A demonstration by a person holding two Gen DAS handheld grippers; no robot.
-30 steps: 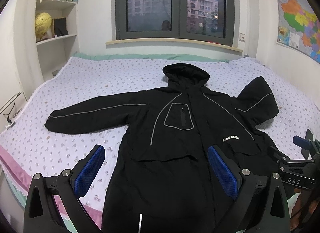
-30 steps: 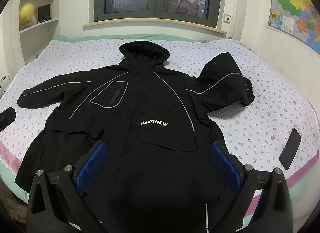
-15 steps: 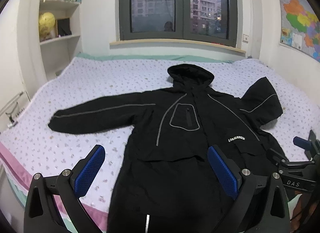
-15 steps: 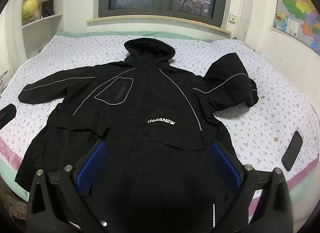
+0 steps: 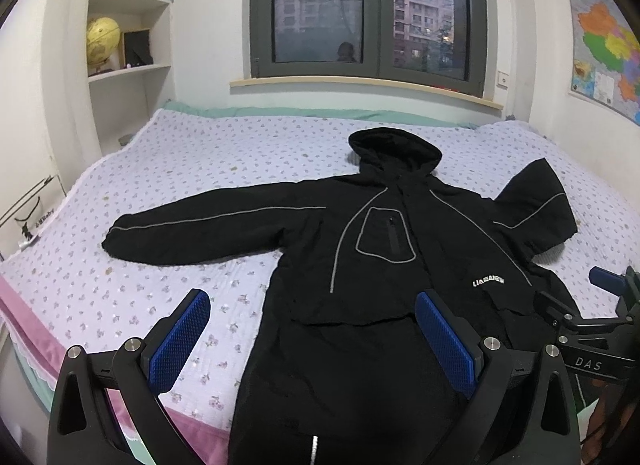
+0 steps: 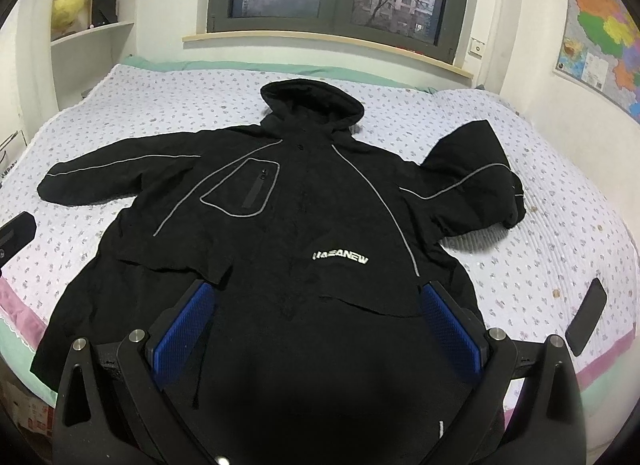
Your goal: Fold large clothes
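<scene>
Lying flat: black hooded jacket (image 6: pixel 304 233) | grey piping | one sleeve bent

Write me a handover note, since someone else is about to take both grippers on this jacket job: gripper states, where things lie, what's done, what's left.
Left gripper: open, empty, above the bed's near edge by the jacket's lower left side.
Right gripper: open, empty, over the jacket's lower front.
Black hooded jacket: front up on the floral bedspread, hood toward the window. One sleeve lies straight out; the other sleeve is bent back on itself.
A dark phone lies on the bed, right of the jacket.
Done: jacket laid out. No fold made yet.
Left: fold both sleeves in, then the body.
</scene>
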